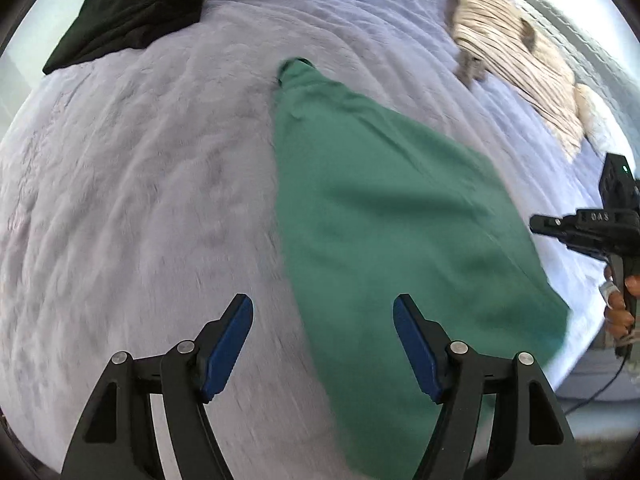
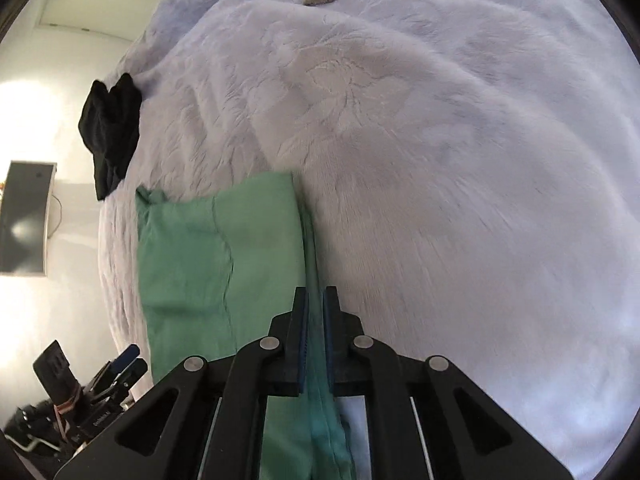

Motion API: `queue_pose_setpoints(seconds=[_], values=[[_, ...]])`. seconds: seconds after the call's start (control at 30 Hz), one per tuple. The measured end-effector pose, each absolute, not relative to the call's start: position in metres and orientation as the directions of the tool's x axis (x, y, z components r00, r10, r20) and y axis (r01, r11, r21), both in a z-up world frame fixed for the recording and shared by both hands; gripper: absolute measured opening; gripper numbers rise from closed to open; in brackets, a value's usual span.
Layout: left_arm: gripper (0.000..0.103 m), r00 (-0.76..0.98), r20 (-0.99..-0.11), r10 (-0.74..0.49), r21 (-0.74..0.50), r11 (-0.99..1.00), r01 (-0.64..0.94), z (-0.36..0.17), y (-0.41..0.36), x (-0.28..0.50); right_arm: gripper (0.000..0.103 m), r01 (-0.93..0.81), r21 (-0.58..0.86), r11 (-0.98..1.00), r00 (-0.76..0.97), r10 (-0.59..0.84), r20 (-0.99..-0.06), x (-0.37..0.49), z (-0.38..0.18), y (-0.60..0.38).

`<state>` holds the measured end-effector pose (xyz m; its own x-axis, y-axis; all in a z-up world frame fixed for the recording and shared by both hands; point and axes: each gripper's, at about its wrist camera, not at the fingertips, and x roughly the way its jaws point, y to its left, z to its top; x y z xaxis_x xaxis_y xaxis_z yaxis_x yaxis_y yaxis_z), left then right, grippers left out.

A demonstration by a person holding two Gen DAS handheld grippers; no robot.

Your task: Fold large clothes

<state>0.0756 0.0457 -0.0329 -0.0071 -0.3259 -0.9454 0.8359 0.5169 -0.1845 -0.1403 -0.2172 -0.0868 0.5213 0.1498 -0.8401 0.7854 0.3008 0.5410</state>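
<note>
We saw a bed covered by a plush lavender blanket with a faint embossed pattern, filling most of both views. A green garment lay on it, partly folded into a long strip running from near to far. At the far left edge sat a black garment; at the far right lay a cream striped cloth with grey parts. Our left gripper hovered above the green garment's near left edge, its fingers wide apart and holding nothing. Our right gripper had its fingers pinched narrow on the green garment's right edge. Beyond the bed's left side stood a white wall with a dark screen against it.
</note>
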Motion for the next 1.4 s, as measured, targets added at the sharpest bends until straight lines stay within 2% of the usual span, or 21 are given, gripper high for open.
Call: queue_pose_setpoints(seconds=[0.07, 0.17, 0.2, 0.27, 0.4, 0.47, 0.53, 0.6, 0.63, 0.67, 0.73, 0.9, 1.0, 1.1, 1.2, 1.3, 1.4], values=[[0.074, -0.041, -0.95, -0.31, -0.198, 0.495, 0.846, -0.036, 0.056, 0.059, 0.008, 0.79, 0.535, 0.299, 0.514, 0.152, -0.844, -0.145, -0.079, -0.205], [0.074, -0.049, -0.97, -0.237, -0.155, 0.45, 0.879, -0.055, 0.07, 0.033, 0.008, 0.792, 0.538, 0.288, 0.512, 0.166, -0.843, -0.153, -0.07, -0.186], [0.074, -0.044, -0.971, -0.237, -0.148, 0.442, 0.885, -0.061, 0.077, 0.027, 0.008, 0.789, 0.542, 0.289, 0.514, 0.173, -0.84, -0.156, -0.067, -0.181], [0.084, -0.049, -0.971, -0.235, -0.155, 0.455, 0.877, -0.068, 0.088, 0.024, 0.009, 0.785, 0.537, 0.308, 0.504, 0.186, -0.843, -0.156, -0.06, -0.168], [0.084, -0.1, -0.961, -0.257, -0.22, 0.499, 0.838, -0.073, 0.101, 0.035, 0.01, 0.761, 0.532, 0.371, 0.48, 0.23, -0.846, -0.161, -0.048, -0.141], [0.084, -0.1, -0.961, -0.258, -0.22, 0.495, 0.84, -0.075, 0.102, 0.036, 0.029, 0.744, 0.542, 0.391, 0.476, 0.259, -0.84, -0.162, -0.047, -0.126], [0.084, -0.094, -0.961, -0.259, -0.214, 0.486, 0.848, -0.074, 0.104, 0.037, 0.036, 0.741, 0.534, 0.408, 0.454, 0.283, -0.845, -0.163, -0.051, -0.112], [0.084, -0.098, -0.961, -0.259, -0.218, 0.489, 0.844, -0.075, 0.104, 0.04, 0.033, 0.75, 0.534, 0.39, 0.444, 0.3, -0.844, -0.168, -0.06, -0.104], [0.084, -0.1, -0.961, -0.258, -0.22, 0.492, 0.842, -0.075, 0.103, 0.04, 0.028, 0.768, 0.528, 0.362, 0.438, 0.306, -0.846, -0.172, -0.068, -0.102], [0.084, -0.101, -0.961, -0.258, -0.222, 0.494, 0.841, -0.076, 0.103, 0.039, 0.019, 0.785, 0.526, 0.329, 0.436, 0.31, -0.845, -0.175, -0.076, -0.1], [0.091, -0.095, -0.962, -0.255, -0.215, 0.499, 0.84, -0.078, 0.105, 0.039, 0.008, 0.818, 0.514, 0.26, 0.432, 0.313, -0.846, -0.19, -0.091, -0.1], [0.093, -0.115, -0.963, -0.245, -0.232, 0.529, 0.816, -0.087, 0.109, 0.042, 0.008, 0.85, 0.522, 0.073, 0.471, 0.339, -0.815, -0.222, -0.132, -0.104], [0.093, -0.099, -0.966, -0.238, -0.215, 0.53, 0.821, -0.084, 0.108, 0.041, 0.008, 0.847, 0.532, -0.001, 0.5, 0.343, -0.795, -0.23, -0.135, -0.104], [0.093, -0.111, -0.967, -0.229, -0.222, 0.55, 0.805, -0.085, 0.108, 0.044, 0.008, 0.874, 0.476, 0.095, 0.423, 0.332, -0.843, -0.225, -0.116, -0.103], [0.093, -0.097, -0.972, -0.216, -0.205, 0.56, 0.803, -0.083, 0.107, 0.043, 0.013, 0.882, 0.417, 0.219, 0.362, 0.249, -0.898, -0.22, -0.079, -0.104], [0.093, -0.075, -0.977, -0.197, -0.176, 0.563, 0.808, -0.081, 0.106, 0.04, 0.013, 0.819, 0.488, 0.301, 0.446, 0.198, -0.873, -0.208, -0.045, -0.102], [0.093, -0.067, -0.982, -0.177, -0.157, 0.565, 0.81, -0.08, 0.104, 0.039, 0.013, 0.762, 0.519, 0.388, 0.475, 0.211, -0.854, -0.179, -0.03, -0.096]])
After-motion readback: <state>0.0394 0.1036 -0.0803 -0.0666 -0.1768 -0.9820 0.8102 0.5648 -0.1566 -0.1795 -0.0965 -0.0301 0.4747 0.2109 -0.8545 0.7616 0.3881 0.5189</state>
